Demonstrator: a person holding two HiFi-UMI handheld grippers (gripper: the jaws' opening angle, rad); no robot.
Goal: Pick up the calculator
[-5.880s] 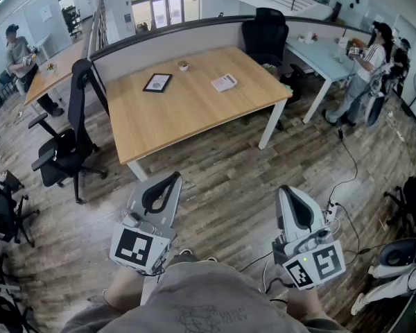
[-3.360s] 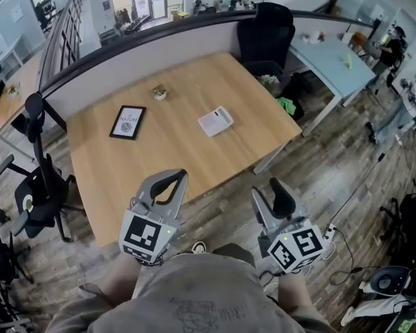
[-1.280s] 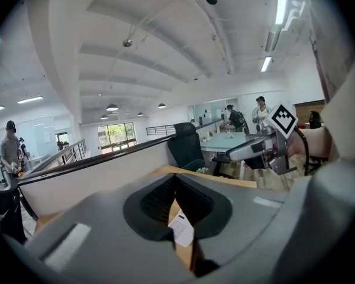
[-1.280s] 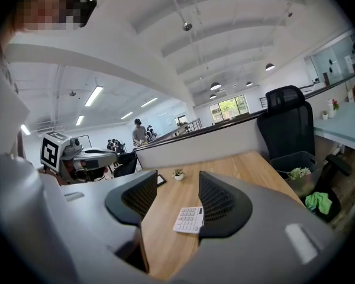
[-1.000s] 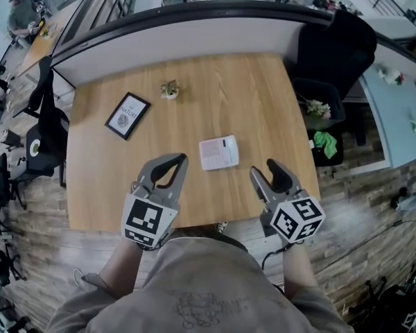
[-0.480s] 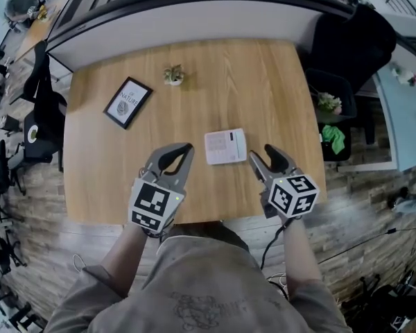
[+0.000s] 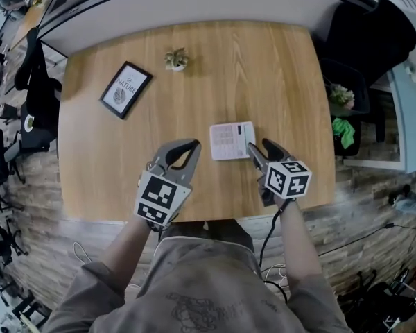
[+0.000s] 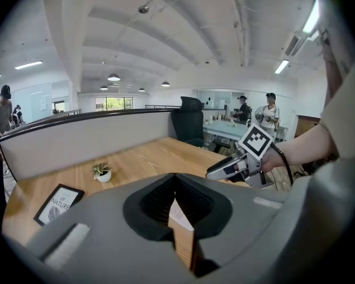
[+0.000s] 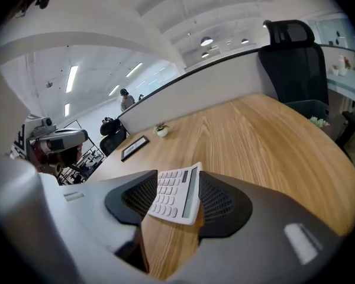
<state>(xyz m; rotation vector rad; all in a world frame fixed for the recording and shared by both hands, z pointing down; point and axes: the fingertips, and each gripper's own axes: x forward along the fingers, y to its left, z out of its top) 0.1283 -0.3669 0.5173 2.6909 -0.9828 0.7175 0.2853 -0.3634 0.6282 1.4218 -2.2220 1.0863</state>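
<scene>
The white calculator (image 7: 231,141) lies flat on the wooden table (image 7: 277,68), near its front edge. My right gripper (image 7: 260,150) is open at the calculator's near right corner. In the right gripper view the calculator (image 9: 176,195) shows in the gap between the two spread jaws of that gripper (image 9: 178,188); I cannot tell whether they touch it. My left gripper (image 7: 193,146) hovers just left of the calculator with its tips together and nothing in them. Through the slit below its tips (image 8: 175,176) a white sliver of the calculator (image 8: 178,216) shows.
A black picture frame (image 7: 126,89) and a small potted plant (image 7: 176,59) stand farther back on the table. A grey partition (image 7: 194,5) runs along the far edge. Black chairs stand to the left (image 7: 35,82) and at the right rear (image 7: 374,33). The right gripper (image 8: 242,161) shows in the left gripper view.
Both grippers have moved forward over the table's front edge. The right one now sits at the calculator's right corner, the left one close beside the calculator. The calculator has not moved.
</scene>
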